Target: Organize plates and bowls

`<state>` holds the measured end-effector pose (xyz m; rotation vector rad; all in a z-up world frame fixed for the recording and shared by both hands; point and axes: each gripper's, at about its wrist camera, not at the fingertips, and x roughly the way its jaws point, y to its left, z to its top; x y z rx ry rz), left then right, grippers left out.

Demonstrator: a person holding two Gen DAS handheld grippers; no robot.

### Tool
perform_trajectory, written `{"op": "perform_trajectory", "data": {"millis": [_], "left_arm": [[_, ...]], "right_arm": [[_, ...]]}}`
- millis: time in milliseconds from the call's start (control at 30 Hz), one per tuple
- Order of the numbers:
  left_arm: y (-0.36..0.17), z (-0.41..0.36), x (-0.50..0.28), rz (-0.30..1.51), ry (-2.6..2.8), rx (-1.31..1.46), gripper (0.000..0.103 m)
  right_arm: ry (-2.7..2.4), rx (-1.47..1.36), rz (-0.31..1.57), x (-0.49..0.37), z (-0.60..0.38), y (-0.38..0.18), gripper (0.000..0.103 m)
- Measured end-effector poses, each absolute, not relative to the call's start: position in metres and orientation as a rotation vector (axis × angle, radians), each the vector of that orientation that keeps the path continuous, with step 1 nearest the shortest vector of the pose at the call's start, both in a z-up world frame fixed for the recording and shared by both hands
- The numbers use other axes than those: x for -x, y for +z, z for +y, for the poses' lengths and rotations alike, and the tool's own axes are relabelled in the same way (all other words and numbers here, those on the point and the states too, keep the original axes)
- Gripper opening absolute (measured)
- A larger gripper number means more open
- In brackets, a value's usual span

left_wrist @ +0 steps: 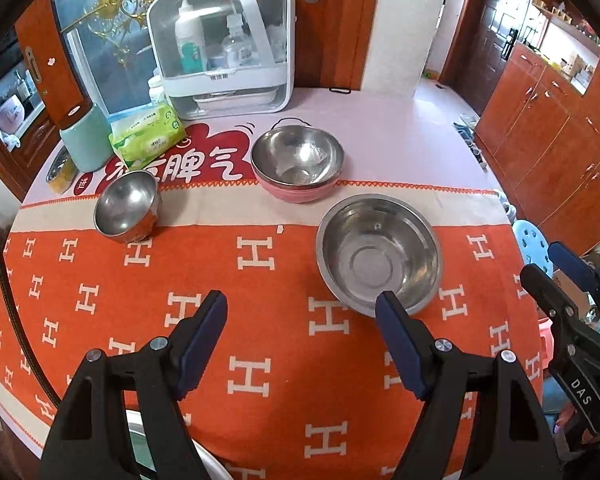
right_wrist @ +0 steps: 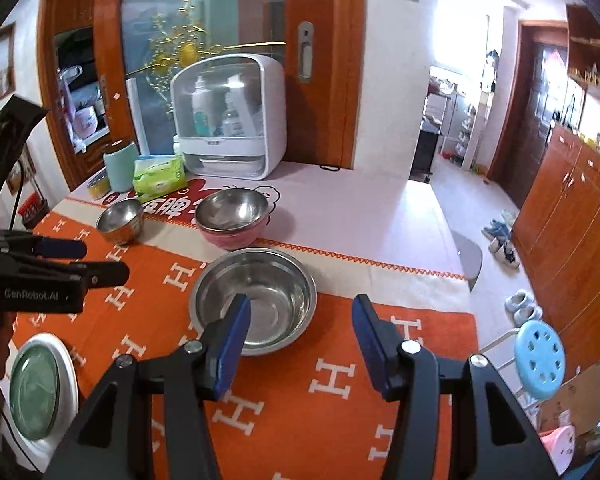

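A wide steel bowl [left_wrist: 380, 254] [right_wrist: 254, 300] sits on the orange cloth. A steel bowl nested in a pink bowl [left_wrist: 298, 164] [right_wrist: 233, 218] stands behind it. A small steel bowl [left_wrist: 127, 205] [right_wrist: 120, 220] stands to the left. A white plate with a green dish on it [right_wrist: 40, 388] lies at the near left. My left gripper [left_wrist: 300, 308] is open and empty above the cloth, its right finger near the wide bowl's near rim. My right gripper [right_wrist: 300, 316] is open and empty, just in front of the wide bowl; it also shows in the left wrist view [left_wrist: 540, 260].
A white storage box with bottles [left_wrist: 224, 46] [right_wrist: 228, 120], a green wipes pack [left_wrist: 148, 136] [right_wrist: 160, 176], a mint canister [left_wrist: 85, 140] [right_wrist: 119, 166] and a tin stand at the table's back. A blue stool [right_wrist: 540, 360] and wooden cabinets [right_wrist: 572, 220] are to the right.
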<state>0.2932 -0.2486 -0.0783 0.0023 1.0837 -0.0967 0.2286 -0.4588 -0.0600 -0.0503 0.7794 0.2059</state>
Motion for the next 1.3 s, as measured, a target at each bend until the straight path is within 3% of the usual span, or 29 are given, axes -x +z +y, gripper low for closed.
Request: {"op": "perform_trajectory", "data": {"millis": [800,1300], "left_arm": [[-0.176,-0.281,-0.347,1.217,-0.133,0.068,0.076],[-0.219,-0.296,-0.364,1.306,-0.201,0.043,0.075]], "right_arm": [[0.283,-0.279,0.944,-0.272,-0.481,-0.17,0.053],[0.321,-0.338,0.97,-0.283,-0.473,-0.2,0.053]]}}
